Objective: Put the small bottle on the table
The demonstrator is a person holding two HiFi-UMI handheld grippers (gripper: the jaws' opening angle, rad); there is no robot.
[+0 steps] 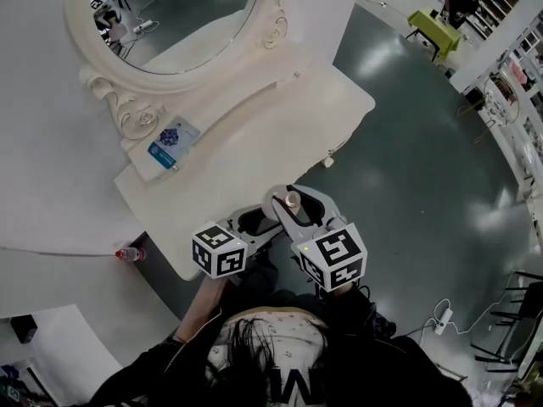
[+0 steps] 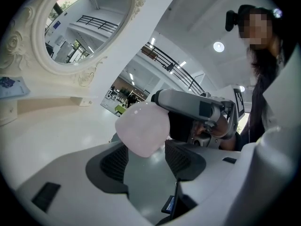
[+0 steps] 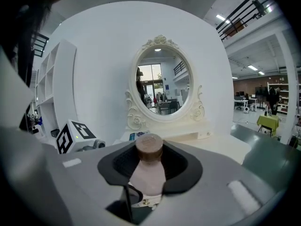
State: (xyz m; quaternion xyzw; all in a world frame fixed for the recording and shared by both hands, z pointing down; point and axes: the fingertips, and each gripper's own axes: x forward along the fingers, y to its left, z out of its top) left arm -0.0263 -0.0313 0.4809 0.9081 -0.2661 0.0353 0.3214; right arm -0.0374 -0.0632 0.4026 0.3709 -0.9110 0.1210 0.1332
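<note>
The small bottle (image 3: 148,171) is pale pink with a brown cap (image 3: 149,147). It stands upright between the dark pads of my right gripper (image 3: 149,166), which is shut on it. In the head view the bottle (image 1: 293,199) is held in the air just off the near edge of the white dressing table (image 1: 254,134). My left gripper (image 1: 254,220) is close on the left, aimed at the bottle. In the left gripper view the bottle's rounded base (image 2: 142,128) hangs just past the fingertips of my left gripper (image 2: 146,157), whose pads stand apart and do not touch it.
An oval mirror (image 1: 170,15) in an ornate white frame stands at the back of the table. A blue and white packet (image 1: 170,142) lies at its foot. A red-capped bottle (image 1: 129,253) lies low at the left. A green table (image 1: 433,28) stands far off on the grey floor.
</note>
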